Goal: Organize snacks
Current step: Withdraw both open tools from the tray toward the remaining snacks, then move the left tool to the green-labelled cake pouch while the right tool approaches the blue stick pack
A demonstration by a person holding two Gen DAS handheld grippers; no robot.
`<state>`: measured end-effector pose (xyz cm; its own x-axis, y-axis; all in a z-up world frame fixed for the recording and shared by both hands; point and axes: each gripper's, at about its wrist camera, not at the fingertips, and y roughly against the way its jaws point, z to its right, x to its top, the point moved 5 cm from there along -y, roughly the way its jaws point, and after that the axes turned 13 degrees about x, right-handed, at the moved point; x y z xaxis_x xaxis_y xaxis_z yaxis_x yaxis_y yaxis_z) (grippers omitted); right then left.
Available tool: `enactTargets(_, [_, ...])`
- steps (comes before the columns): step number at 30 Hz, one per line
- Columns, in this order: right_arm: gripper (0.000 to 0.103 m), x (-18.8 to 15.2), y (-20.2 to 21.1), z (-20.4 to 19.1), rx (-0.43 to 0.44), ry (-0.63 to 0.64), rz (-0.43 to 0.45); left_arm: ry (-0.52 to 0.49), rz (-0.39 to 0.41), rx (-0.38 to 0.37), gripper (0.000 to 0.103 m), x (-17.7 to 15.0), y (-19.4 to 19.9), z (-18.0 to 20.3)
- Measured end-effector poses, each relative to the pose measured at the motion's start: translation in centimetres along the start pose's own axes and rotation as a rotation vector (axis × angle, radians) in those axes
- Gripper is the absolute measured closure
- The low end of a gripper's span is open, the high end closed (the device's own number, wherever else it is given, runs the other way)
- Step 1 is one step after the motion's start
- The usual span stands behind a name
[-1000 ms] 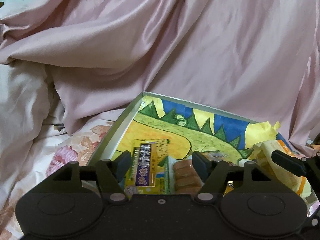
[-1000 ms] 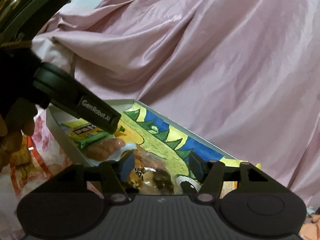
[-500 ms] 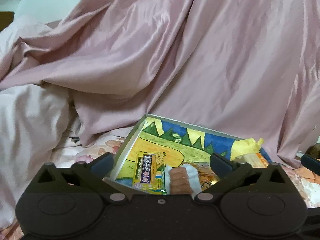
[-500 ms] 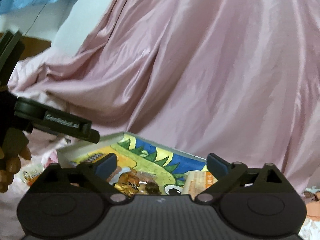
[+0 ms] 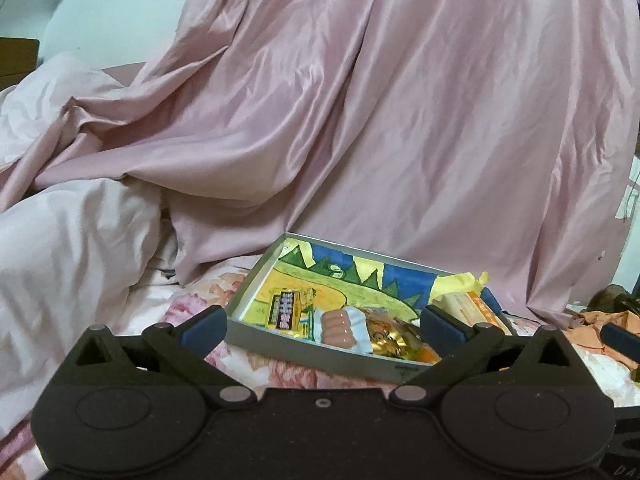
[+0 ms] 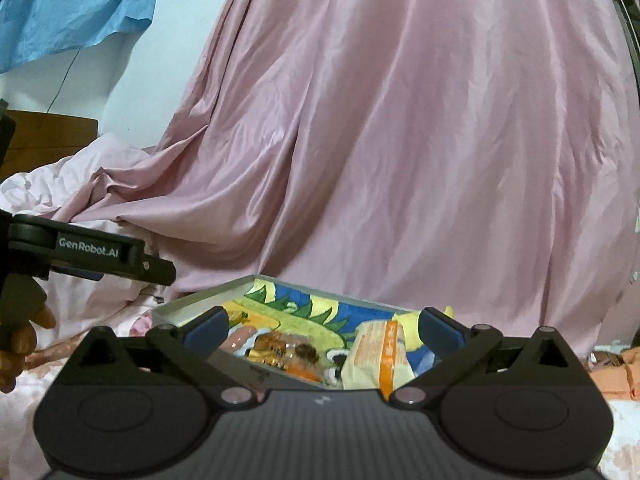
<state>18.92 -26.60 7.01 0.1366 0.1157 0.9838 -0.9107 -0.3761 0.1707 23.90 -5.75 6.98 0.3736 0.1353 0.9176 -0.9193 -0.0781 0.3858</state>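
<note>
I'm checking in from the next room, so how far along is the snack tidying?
Looks nearly done: the box on the bed already holds a yellow pack, sausages, a gold wrapper and an orange-striped pack. Nothing is in hand; the left tongs and right tongs have just been opening and stand open, empty. Orange items outside the box may be left; I can't tell if they're snacks.

shallow grey box [image 5: 320, 354] on bed – yellow packet [image 5: 286, 310], sausage pack [image 5: 340, 324], gold wrapper [image 5: 394, 338], cream-orange pack [image 6: 376, 354] inside.

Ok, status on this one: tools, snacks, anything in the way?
Left tool and right tool open, empty. Snacks lying in box. Nothing in the way.
</note>
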Motion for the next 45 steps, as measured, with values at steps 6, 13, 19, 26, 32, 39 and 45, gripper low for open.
enactTargets(6, [0.0, -1.5, 2.6, -0.6, 0.015, -0.047, -0.044, -0.011, -0.002, 0.008, 0.001, -1.8, 2.6, -0.5])
enactTargets(13, [0.0, -3.9, 4.8, -1.3, 0.022, -0.063, -0.119, -0.043, -0.048, 0.018, 0.001, -4.9, 4.5, -1.3])
enactTargets(19, [0.0, -6.3, 6.3, -1.6, 0.005, -0.066, -0.211, -0.078, -0.115, 0.02, 0.001, -8.2, 5.6, -1.9])
enactTargets(26, [0.0, -8.6, 6.5, -1.9, 0.008, -0.09, -0.315, -0.109, -0.221, 0.027, 0.001, -11.6, 5.6, -2.7])
enactTargets(32, [0.0, -10.5, 5.6, -1.8, 0.026, -0.108, -0.37, -0.122, -0.274, 0.033, 0.001, -13.3, 5.1, -2.9])
enactTargets(39, [0.0, -11.8, 4.5, -1.4, 0.037, -0.122, -0.406, -0.146, -0.293, 0.029, 0.001, -14.0, 4.1, -2.3])
enactTargets(45, [0.0, -12.6, 3.2, -0.8, 0.049, -0.114, -0.423, -0.169, -0.314, 0.009, 0.001, -14.5, 2.5, -1.5])
